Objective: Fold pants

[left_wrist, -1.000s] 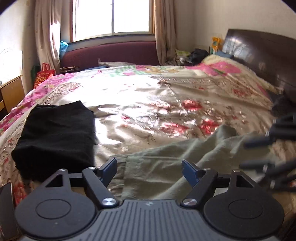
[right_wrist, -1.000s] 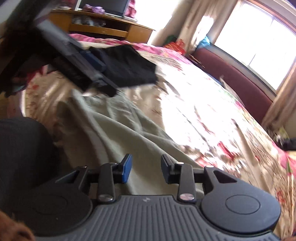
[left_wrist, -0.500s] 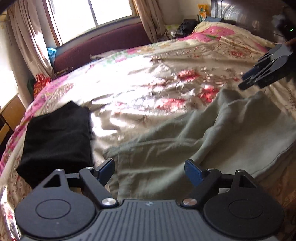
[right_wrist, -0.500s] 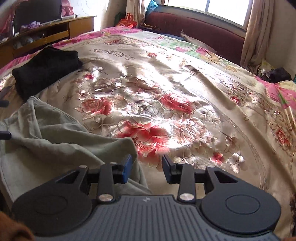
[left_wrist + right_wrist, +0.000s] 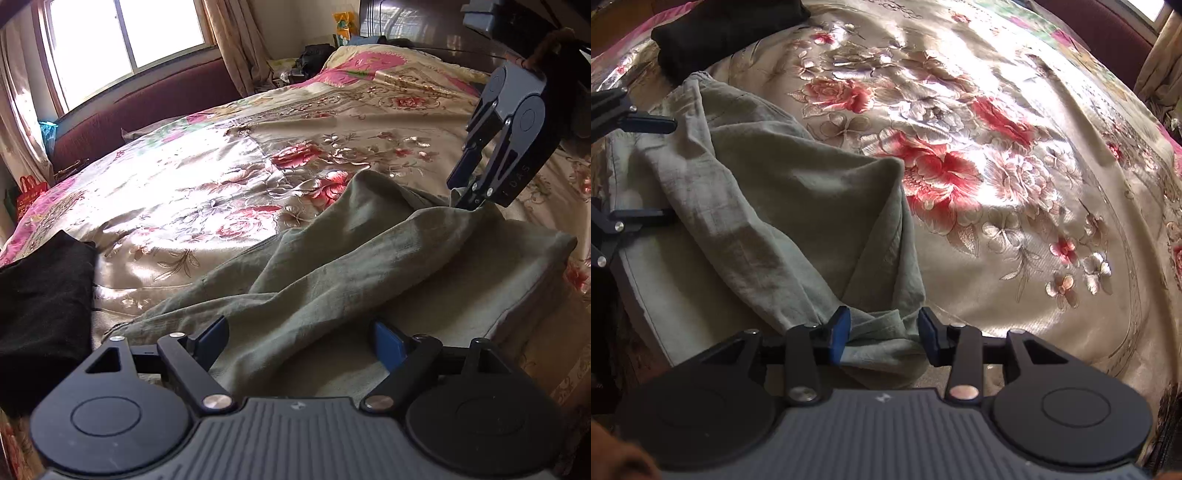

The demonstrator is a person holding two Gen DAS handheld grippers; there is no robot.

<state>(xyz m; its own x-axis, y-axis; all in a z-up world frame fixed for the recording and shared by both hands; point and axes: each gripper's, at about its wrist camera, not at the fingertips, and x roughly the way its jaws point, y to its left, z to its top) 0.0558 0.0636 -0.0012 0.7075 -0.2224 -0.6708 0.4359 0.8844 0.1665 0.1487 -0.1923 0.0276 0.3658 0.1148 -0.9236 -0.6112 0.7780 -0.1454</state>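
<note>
Pants: olive-green, lying rumpled on the near part of the bed, one leg thrown loosely across the rest; not yet folded flat.
Long axis: in the left wrist view it runs from lower left, under the left gripper, up to the right, where the right gripper meets the cloth.
Left fingers: spread wide and have just been opening; green fabric lies below and between them, but neither pad presses on it. Nothing held.
Right fingers: partly open and have just been opening; a bunched end of the pants sits in the gap of the right gripper. One blue pad touches the cloth, the other stands clear of it. Judged not a grip.
Governing relation: each gripper sits at one end of the garment, and the right is the closer to a hold, with an edge already between its fingers.
Other cloth: a black folded garment lies just left of the pants, apart from both grippers.
Containers: none in view.
Risk, as a judgement: closing on several loose layers at once may drag the crossed leg askew.
</note>
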